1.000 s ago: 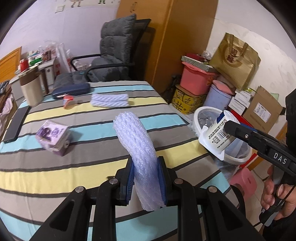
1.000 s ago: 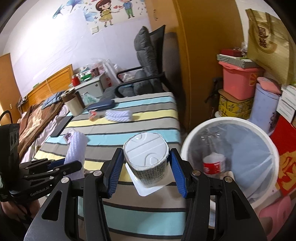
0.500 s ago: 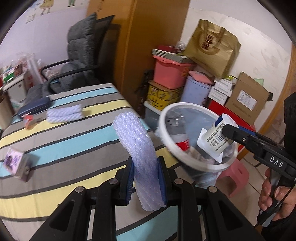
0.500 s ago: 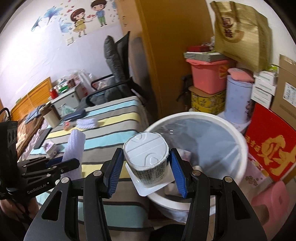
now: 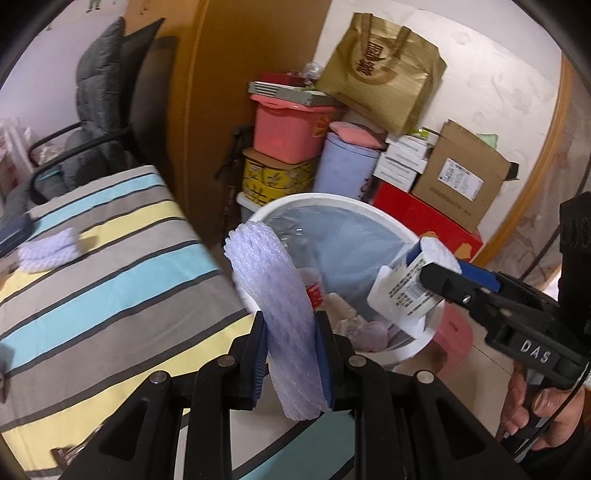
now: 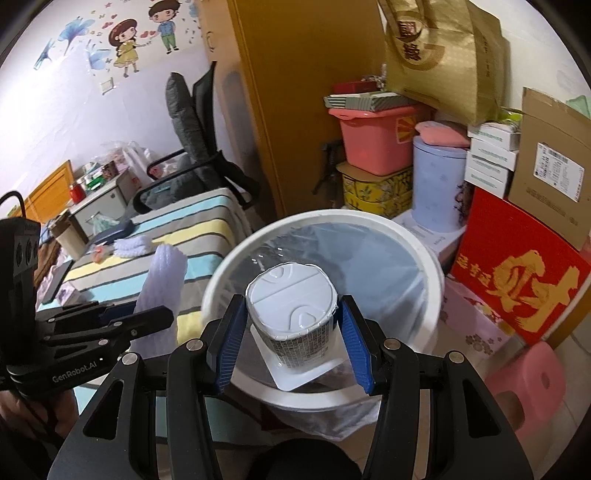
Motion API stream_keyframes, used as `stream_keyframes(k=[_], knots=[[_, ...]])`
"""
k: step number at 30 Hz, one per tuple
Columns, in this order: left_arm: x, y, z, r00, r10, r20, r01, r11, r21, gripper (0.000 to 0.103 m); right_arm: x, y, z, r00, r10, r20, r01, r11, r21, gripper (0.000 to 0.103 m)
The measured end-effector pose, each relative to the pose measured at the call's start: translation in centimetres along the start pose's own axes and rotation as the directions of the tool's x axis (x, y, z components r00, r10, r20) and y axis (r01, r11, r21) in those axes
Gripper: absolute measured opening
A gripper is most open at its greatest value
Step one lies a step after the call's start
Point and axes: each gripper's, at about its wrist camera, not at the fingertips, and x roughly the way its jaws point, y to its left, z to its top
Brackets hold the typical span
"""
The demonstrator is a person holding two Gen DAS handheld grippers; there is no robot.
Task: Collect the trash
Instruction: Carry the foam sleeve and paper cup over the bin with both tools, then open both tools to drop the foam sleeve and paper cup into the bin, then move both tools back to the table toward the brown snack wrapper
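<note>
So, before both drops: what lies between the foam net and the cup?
Left wrist view: the white bin, its mouth open, lies between foam net and cup, with a red-labelled bottle and crumpled trash down inside.

This is a lived-in home, a cramped bedroom used partly for storage. A cartoon boy-and-girl wall sticker [image 6: 147, 35] decorates the pale wall far ahead and left of the right tool, above a grey padded office chair [image 6: 192, 136], a wooden headboard [image 6: 48, 188] and a striped cloth-covered desk [image 6: 192, 221]. To the tool's right, household goods are stacked against the wall: a pink plastic storage bin [image 6: 373, 140], a gold paper gift bag [image 6: 443, 51], a brown cardboard carton [image 6: 550, 173] and a small pink plastic stool [image 6: 532, 387].
</note>
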Motion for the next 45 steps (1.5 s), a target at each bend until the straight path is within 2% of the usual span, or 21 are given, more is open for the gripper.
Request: stream_keyframes(k=[5, 11, 14, 16, 20, 28, 37, 45], knots=[[1.9, -0.9, 0.7, 0.999, -0.037, -0.023, 0.038, 0.999, 0.006, 0.025, 0.3, -1.2, -0.2, 0.999, -0.042, -0.017, 0.042, 0.999, 0.02, 0.053], [3.4, -1.6, 1.3, 0.997, -0.063, -0.043, 0.063, 0.998, 0.005, 0.028, 0.5, -2.1, -0.2, 0.998, -0.049, -0.027, 0.05, 0.998, 0.036, 0.053], [3.9, -1.4, 1.5, 0.996, -0.083, -0.046, 0.083, 0.997, -0.002, 0.037, 0.9, -2.0, -0.2, 0.998, -0.055, -0.033, 0.056, 0.998, 0.029, 0.053], [3.8, -1.2, 1.4, 0.996, -0.087, -0.036, 0.086, 0.996, -0.014, 0.051, 0.9, -2.0, -0.3, 0.998, -0.058, -0.035, 0.059, 0.998, 0.031, 0.053], [3.3, -0.9, 1.5, 0.996, -0.085, -0.014, 0.085, 0.996, -0.018, 0.053, 0.8, -2.1, -0.2, 0.998, -0.065, -0.022, 0.066, 0.997, 0.033, 0.053], [1.2, 0.7, 0.7, 0.999, -0.051, 0.009, 0.051, 0.997, -0.05, 0.053, 0.1, -1.2, 0.1, 0.999, -0.04, -0.004, 0.04, 0.999, 0.021, 0.054], [-2.1, 3.1, -1.2, 0.997, 0.064, 0.047, -0.059, 0.993, -0.099, 0.053, 0.0, 1.4, -0.4, 0.998, 0.058, -0.008, -0.058, 0.998, -0.016, 0.054], [-5.3, 5.8, -4.5, 0.988, 0.142, 0.064, -0.131, 0.98, -0.152, 0.053, 0.7, 4.1, -1.3, 0.99, 0.127, -0.053, -0.13, 0.99, -0.056, 0.054]])
